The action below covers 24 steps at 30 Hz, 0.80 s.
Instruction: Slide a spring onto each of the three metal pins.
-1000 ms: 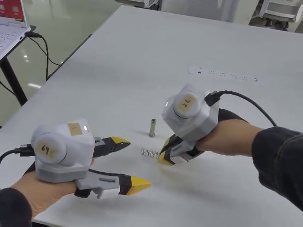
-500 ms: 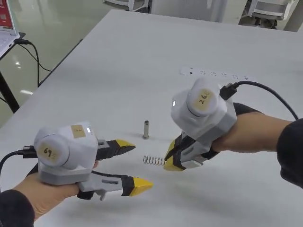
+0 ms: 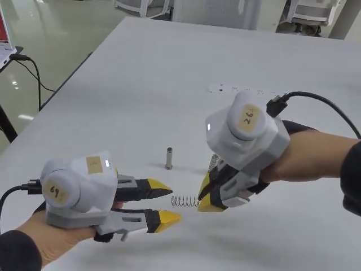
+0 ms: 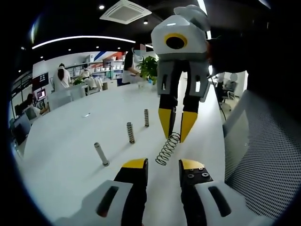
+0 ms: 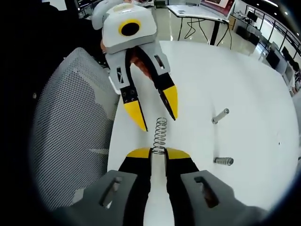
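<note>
My right gripper (image 3: 206, 199) is shut on one end of a loose steel spring (image 3: 183, 201), which sticks out level towards my left gripper (image 3: 164, 203). The left gripper is open, its yellow tips just short of the spring's free end. In the right gripper view the spring (image 5: 160, 133) runs from my own jaws towards the left gripper (image 5: 155, 109). A bare metal pin (image 3: 169, 158) stands upright on the white table behind the spring. In the left gripper view the bare pin (image 4: 101, 154) stands at the left, with two spring-covered pins (image 4: 130, 133) (image 4: 146, 117) farther back.
A white power strip (image 3: 248, 90) lies farther back on the table (image 3: 141, 84). The table's left edge drops to the floor, where a black cable (image 3: 34, 73) runs. A grey mesh chair (image 5: 75, 117) stands near the table's front edge.
The left gripper's jaws have narrowed and come closer to the spring's free end. The right gripper has kept hold of the spring. The head camera has shifted.
</note>
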{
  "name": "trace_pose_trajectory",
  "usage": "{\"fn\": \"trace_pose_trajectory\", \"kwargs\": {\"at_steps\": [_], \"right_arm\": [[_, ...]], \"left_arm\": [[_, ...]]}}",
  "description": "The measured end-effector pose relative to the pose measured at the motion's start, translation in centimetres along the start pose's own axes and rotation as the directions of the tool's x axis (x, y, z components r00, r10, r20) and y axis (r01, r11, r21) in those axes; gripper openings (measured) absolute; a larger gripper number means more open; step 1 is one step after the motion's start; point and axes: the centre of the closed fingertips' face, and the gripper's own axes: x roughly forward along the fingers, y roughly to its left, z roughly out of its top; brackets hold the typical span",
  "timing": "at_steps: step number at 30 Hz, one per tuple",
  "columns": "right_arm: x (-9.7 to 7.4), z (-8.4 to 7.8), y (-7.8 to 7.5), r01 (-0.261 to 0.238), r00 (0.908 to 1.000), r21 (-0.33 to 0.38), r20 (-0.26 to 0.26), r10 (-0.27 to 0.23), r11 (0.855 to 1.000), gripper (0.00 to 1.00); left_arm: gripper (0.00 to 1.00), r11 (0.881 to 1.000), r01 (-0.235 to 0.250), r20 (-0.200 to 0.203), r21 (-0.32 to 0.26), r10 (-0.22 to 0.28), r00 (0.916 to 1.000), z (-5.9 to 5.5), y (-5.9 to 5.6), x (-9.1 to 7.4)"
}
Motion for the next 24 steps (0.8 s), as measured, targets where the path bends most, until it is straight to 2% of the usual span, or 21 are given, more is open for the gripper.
{"fn": "trace_pose_trajectory", "kwargs": {"at_steps": [10,16,24], "right_arm": [[-0.3,0.0,1.0,-0.043,0.9990,-0.022,-0.011,0.043,0.999,0.12],[-0.3,-0.2,1.5,-0.065,0.9978,-0.031,-0.015,0.065,0.997,0.12],[-0.7,-0.1,1.4,-0.073,0.9973,-0.027,-0.012,0.073,0.997,0.12]], "left_arm": [[0.11,0.998,0.047,0.014,0.040,-0.048,0.9988,0.5,-1.1,0.1],[0.10,0.996,0.069,0.007,0.049,-0.070,0.9975,0.4,-1.6,0.3],[0.09,0.996,0.074,0.014,0.055,-0.075,0.9971,0.6,-1.7,0.3]]}}
